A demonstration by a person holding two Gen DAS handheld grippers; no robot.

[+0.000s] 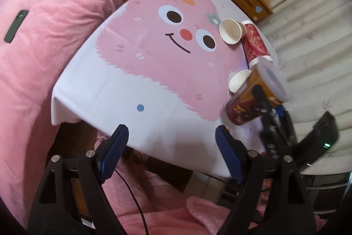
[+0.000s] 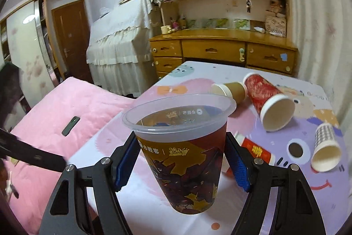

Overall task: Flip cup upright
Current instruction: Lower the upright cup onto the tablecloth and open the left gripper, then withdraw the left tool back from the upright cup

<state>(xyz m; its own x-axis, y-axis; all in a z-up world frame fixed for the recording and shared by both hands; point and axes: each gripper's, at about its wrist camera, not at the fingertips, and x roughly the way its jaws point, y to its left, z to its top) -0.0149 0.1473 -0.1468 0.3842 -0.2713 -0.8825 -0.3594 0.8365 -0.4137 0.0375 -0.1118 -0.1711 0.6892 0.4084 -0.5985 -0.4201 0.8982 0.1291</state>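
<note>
My right gripper [image 2: 181,165] is shut on a clear plastic cup [image 2: 182,160] with a red and yellow print. It holds the cup mouth up, slightly tilted, above the table [image 2: 140,202]. In the left wrist view the same cup [image 1: 253,96] shows blurred at the table's right edge, held by the right gripper. My left gripper [image 1: 171,151] is open and empty, off the near edge of the table [image 1: 136,91].
Several paper cups lie on their sides on the cartoon tablecloth: a brown one [image 2: 230,90], a large red one [image 2: 269,104], a checked one [image 2: 325,147], a small red one [image 2: 258,150]. A pink bed with a phone [image 2: 70,126] is left. A wooden desk [image 2: 220,47] stands behind.
</note>
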